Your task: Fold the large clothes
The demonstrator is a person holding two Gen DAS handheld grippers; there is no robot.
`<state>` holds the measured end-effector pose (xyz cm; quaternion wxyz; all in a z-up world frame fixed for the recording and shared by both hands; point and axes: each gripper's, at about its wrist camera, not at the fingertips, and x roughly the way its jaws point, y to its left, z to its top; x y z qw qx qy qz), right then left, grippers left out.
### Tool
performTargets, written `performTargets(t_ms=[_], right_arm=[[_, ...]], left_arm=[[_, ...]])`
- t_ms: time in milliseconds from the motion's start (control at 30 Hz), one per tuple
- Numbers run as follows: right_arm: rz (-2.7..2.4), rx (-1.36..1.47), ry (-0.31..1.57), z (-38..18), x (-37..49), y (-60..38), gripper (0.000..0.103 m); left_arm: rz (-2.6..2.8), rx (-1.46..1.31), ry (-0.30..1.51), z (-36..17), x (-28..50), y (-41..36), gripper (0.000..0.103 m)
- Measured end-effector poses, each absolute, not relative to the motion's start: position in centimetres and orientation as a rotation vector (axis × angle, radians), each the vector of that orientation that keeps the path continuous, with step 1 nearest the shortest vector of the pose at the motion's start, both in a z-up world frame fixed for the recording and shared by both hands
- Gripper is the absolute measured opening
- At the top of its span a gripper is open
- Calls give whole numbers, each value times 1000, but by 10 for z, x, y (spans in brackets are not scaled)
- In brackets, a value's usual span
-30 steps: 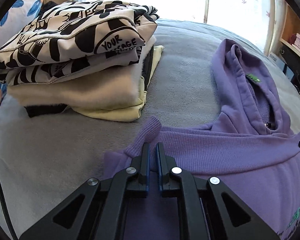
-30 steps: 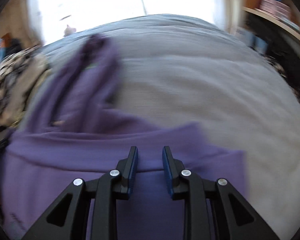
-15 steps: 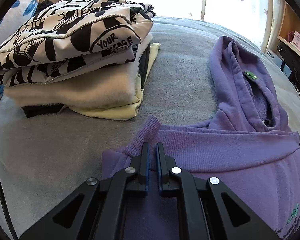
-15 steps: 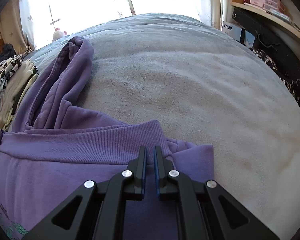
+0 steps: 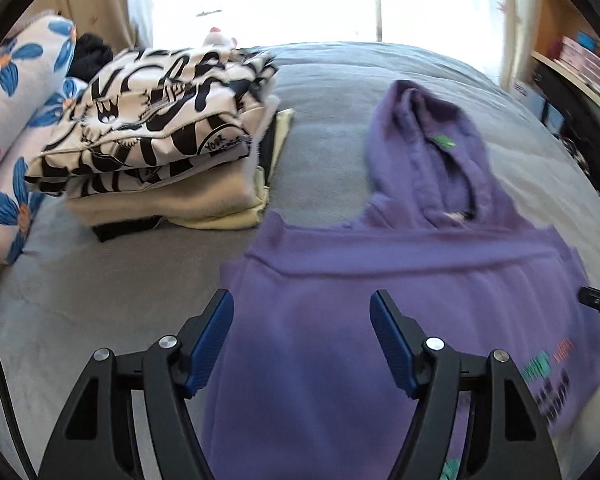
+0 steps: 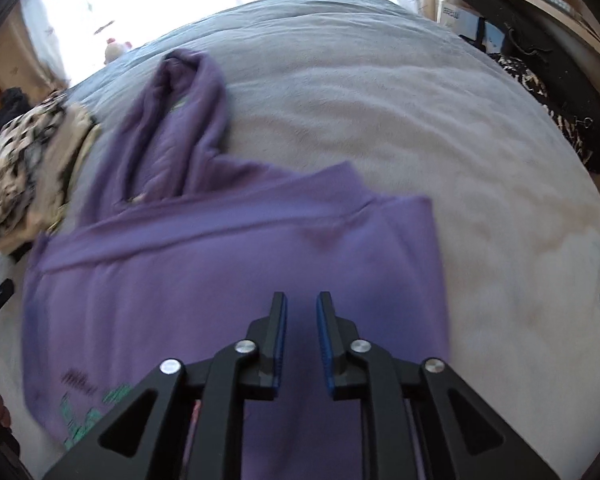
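The purple hoodie point(image 5: 380, 320) lies on the grey bed point(image 6: 420, 112), bottom edge folded up, hood far; left gripper point(image 5: 302, 332) wide open, right gripper point(image 6: 302, 336) slightly parted, both empty; next probably folding the hood down.

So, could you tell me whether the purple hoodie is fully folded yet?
Partly folded: the purple hoodie has its body doubled into a rectangle, but its hood lies spread out on the bed.

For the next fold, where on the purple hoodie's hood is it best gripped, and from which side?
Likely at the hood tip, its far end. It lies flat and narrow on the grey blanket, pointing away from the hoodie body, with bare blanket beyond. Reach over the body and pinch the tip edge. Both the left tool and the right tool are open.
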<state>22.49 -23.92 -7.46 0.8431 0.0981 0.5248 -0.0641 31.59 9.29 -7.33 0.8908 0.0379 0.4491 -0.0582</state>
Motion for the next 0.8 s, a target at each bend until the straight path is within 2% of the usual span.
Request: performTargets(t_ms=[200,433,667,800], right_arm=[[12,204,1056,-62,176,-181,22],[139,199,968,-77,129,-132,22],[142,153,1029,-116,122,-144,22],[46,99,1002,-114,109,-189,21]], left_arm=[[-137,20,884,-66,238,82,69],[-151,-55,845,-91,173,81,69],[-58,61,890,-133,177,88,66],[1,-8,931,-148,184,130,66]])
